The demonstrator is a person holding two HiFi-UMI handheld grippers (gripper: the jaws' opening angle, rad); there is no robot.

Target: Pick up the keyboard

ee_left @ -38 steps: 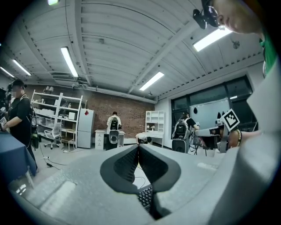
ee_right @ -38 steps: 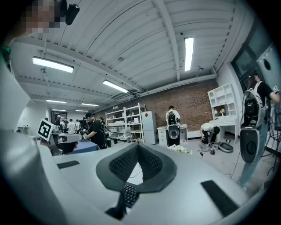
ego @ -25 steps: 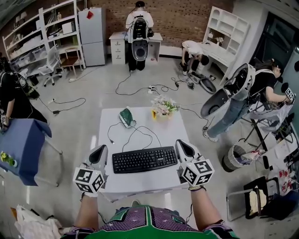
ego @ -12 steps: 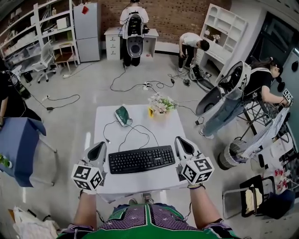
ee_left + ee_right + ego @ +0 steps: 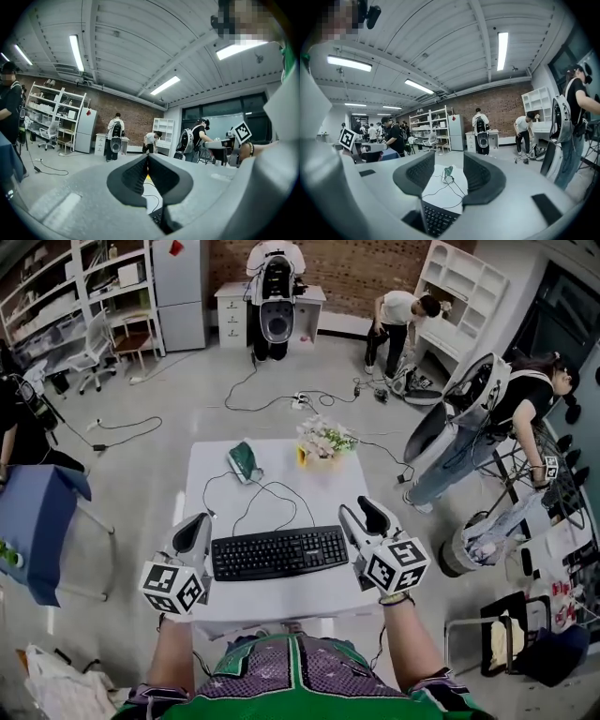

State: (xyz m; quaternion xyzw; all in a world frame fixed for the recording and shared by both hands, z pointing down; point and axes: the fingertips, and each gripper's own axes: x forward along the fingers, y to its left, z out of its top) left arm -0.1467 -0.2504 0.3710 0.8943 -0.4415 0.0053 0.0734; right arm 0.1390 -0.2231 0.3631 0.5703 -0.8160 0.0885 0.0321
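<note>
Both right gripper (image 5: 362, 514) jaws just opened wide, empty, beside the keyboard (image 5: 279, 552).

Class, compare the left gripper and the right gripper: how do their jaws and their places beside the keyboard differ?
Jaws: the left gripper has them together; the right gripper has them apart, having just been opening, with nothing gripped between. Place: the left gripper sits at the left end of the keyboard, the right gripper at its right end. Shared: both point away from the person, and neither holds the keyboard.

No legible text or numbers, only black-and-white square markers on left tool (image 5: 198, 525) and right tool (image 5: 361, 512).
</note>
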